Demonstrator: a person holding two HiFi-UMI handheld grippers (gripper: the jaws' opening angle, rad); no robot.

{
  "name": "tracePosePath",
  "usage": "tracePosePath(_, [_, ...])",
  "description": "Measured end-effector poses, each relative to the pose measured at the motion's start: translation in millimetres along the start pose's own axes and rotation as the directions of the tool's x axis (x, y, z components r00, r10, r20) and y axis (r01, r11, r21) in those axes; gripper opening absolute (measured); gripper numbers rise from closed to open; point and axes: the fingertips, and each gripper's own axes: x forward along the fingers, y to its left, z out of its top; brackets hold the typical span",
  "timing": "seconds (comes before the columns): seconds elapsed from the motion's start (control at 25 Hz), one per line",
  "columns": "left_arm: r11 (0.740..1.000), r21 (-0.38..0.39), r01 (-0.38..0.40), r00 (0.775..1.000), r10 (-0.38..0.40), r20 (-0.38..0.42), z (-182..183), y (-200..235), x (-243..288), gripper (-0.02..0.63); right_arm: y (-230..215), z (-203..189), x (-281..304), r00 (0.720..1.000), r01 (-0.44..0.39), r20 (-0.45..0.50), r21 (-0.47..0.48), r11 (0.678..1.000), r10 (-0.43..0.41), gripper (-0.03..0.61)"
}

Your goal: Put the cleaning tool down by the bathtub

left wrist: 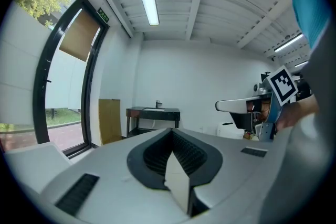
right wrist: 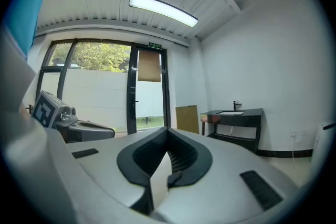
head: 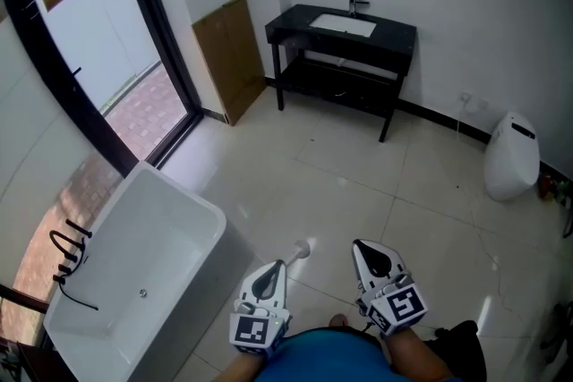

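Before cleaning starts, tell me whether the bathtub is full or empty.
Empty: in the head view the bathtub shows its bare white bottom and drain, no water visible.

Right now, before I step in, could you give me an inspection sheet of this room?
Surface: glossy pale tiled floor.
Job's things: white rectangular bathtub at lower left; small pale round-ended object on the floor near it, too small to identify.
Clutter: brown flat board leaning on the wall.
Grippers: left gripper and right gripper, jaws together, nothing between them.
Cables: black hose trailing into the tub from black tap fittings.
Surroundings: black washstand with white basin, white floor-standing unit, black-framed glass door.
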Motion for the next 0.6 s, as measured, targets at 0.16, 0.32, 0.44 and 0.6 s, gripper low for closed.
tracePosePath(0.16, [1.000, 0.021, -0.003, 1.000, 0.003, -0.004, 1.1, -3.4, -2.8, -0.002, -3.0, -1.1, -2.3, 1.000, -0.001, 0.000, 0.002, 1.000, 0.001, -0.020])
tracePosePath(0.32, [1.000, 0.006, -0.017, 1.000, 0.017, -0.007, -3.1, 4.2, -11.9, -0.002, 3.8, -2.6, -0.4, 1.000, -0.005, 0.002, 0.005, 1.000, 0.005, -0.020])
tracePosePath(0.44, [1.000, 0.013, -0.021, 1.000, 0.021, -0.004, -0.5, 12.1, -16.6, -0.002, 11.9, -1.3, 3.6, 1.000, -0.007, 0.001, 0.003, 1.000, 0.007, -0.020])
tracePosePath(0.6, [0.999, 0.043, -0.017, 1.000, 0.018, -0.010, 5.6, 20.7, -21.6, -0.002, 22.2, 1.7, 8.0, 1.000, -0.012, 0.006, 0.001, 1.000, 0.012, -0.020])
